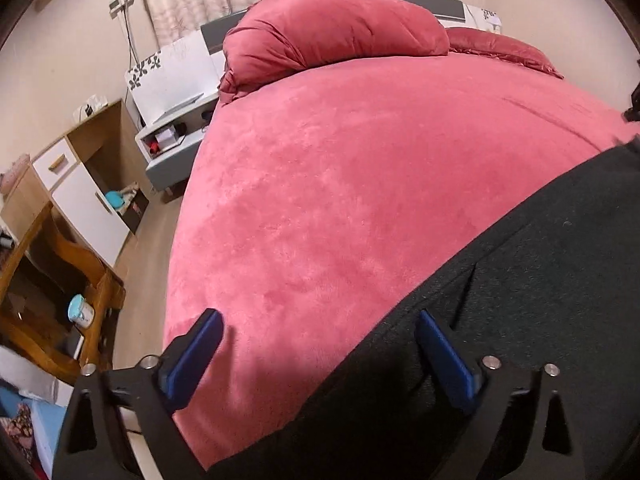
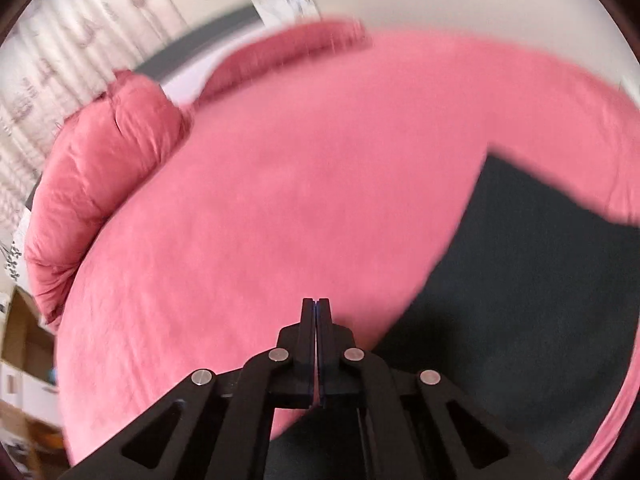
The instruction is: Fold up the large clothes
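A large dark green-black garment [image 1: 520,300] lies flat on the pink bed cover [image 1: 320,180]. In the left wrist view it fills the lower right. My left gripper [image 1: 320,320] is open and empty, its blue-padded fingers straddling the garment's left edge from just above. In the blurred right wrist view the garment [image 2: 520,300] lies at the right and lower middle on the bed cover [image 2: 260,200]. My right gripper [image 2: 317,304] is shut with nothing visible between its fingers, hovering over the pink cover beside the garment's left edge.
A rolled pink duvet [image 1: 332,36] and a pillow [image 1: 500,50] lie at the head of the bed. Left of the bed stand a white nightstand [image 1: 172,136], a cabinet [image 1: 84,184] and a wooden desk [image 1: 52,300], with bare floor [image 1: 148,240] between.
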Demonstrator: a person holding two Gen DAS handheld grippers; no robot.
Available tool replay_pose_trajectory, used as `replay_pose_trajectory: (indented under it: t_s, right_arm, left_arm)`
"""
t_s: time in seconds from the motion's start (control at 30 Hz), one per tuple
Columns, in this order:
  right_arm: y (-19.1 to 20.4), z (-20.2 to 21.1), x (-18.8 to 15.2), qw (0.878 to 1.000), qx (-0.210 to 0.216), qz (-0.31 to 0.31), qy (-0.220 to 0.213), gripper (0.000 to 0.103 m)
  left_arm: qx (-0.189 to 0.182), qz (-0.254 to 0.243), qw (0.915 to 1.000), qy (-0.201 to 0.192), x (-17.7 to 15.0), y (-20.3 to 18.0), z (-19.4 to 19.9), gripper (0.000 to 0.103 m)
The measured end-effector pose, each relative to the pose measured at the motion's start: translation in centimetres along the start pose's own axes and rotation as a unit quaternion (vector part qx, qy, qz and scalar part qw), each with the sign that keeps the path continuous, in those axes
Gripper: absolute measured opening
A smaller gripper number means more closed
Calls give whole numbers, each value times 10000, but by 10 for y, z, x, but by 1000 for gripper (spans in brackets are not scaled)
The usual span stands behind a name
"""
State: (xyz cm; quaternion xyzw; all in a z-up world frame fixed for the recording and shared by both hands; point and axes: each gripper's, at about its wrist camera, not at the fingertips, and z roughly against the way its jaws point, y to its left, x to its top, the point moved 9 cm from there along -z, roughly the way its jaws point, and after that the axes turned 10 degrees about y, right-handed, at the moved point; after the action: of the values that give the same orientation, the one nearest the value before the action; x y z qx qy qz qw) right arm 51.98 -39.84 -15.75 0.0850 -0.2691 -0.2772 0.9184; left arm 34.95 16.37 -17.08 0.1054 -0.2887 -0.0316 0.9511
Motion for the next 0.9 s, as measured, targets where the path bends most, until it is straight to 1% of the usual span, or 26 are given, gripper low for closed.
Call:
replay_pose_trajectory:
  t_s: [0.03, 0.07, 0.1, 0.17, 0.2, 0.23, 0.3, 0.33, 0.37, 0.4, 0.43, 0.47, 0.53, 0.6, 0.63, 0.7, 0.77, 0.8, 0.87, 0.9]
  right_arm:
    - [-2, -11, -4, 9995, 55, 46, 294, 8]
    - [-7, -20, -11, 9977, 241, 17, 632, 16]
    - [-1, -16, -16, 9967, 380, -33, 720, 19]
    - [-3, -2, -32, 9936, 926, -61, 643, 29]
    - [-4, 4, -38, 9928, 1046, -29, 580, 31]
    - [-14, 10, -48, 9925, 1100, 41, 536, 33]
    - [-25, 27, -82, 9921, 1121, 242, 513, 33]
    - [-29, 36, -95, 9917, 1135, 277, 528, 35]
    - [-37, 50, -120, 9916, 1128, 280, 572, 38]
    - [-59, 67, -152, 9919, 1079, 235, 623, 38]
    - [-72, 79, -170, 9921, 1048, 208, 653, 39]
    - [-88, 91, -190, 9924, 996, 188, 694, 39]
    - [-117, 119, -248, 9937, 803, 181, 754, 39]
    - [-137, 140, -283, 9946, 660, 230, 771, 39]
    - [-149, 153, -302, 9949, 656, 226, 728, 39]
    - [-160, 166, -325, 9953, 642, 95, 722, 40]
    - [-168, 180, -348, 9947, 724, -61, 728, 40]
    - [-169, 188, -362, 9956, 647, -65, 671, 40]
    - [-168, 205, -379, 9980, 482, 130, 400, 40]
    - [-157, 206, -387, 9982, 439, 277, 300, 40]
  left_arm:
    - [-50, 7, 10000, 2, 0, 1, -2, 103]
    - [-149, 35, 9999, 29, 0, 2, -5, 103]
    - [-214, 66, 9997, 46, 5, 6, -14, 103]
    - [-282, 97, 9995, 75, 6, 4, -13, 103]
    - [-267, 91, 9996, 74, 6, 2, -11, 103]
    - [-219, 72, 9997, 77, 10, 5, -15, 103]
    - [1, -52, 9999, 94, 10, 2, -9, 103]
    - [115, -122, 9998, 121, 9, 1, -3, 103]
    - [218, -185, 9995, 138, 7, -1, 3, 103]
    - [322, -239, 9991, 123, 2, -2, 13, 103]
    - [356, -237, 9991, 81, -2, -3, 23, 103]
    - [294, -193, 9994, 36, -8, -4, 34, 103]
    - [-76, 18, 10000, 30, -25, -9, 58, 103]
    - [-354, 367, 9987, 28, -47, -10, 85, 103]
    - [-463, 528, 9975, 17, -57, -9, 95, 103]
    - [-761, 917, 9928, 73, -83, -8, 115, 103]
    - [-998, 1144, 9884, 91, -105, -10, 129, 103]
    - [-1048, 1241, 9866, 140, -122, -11, 136, 103]
    - [-1057, 1224, 9865, 261, -146, -13, 144, 103]
    - [-1038, 1194, 9869, 322, -157, -14, 145, 103]
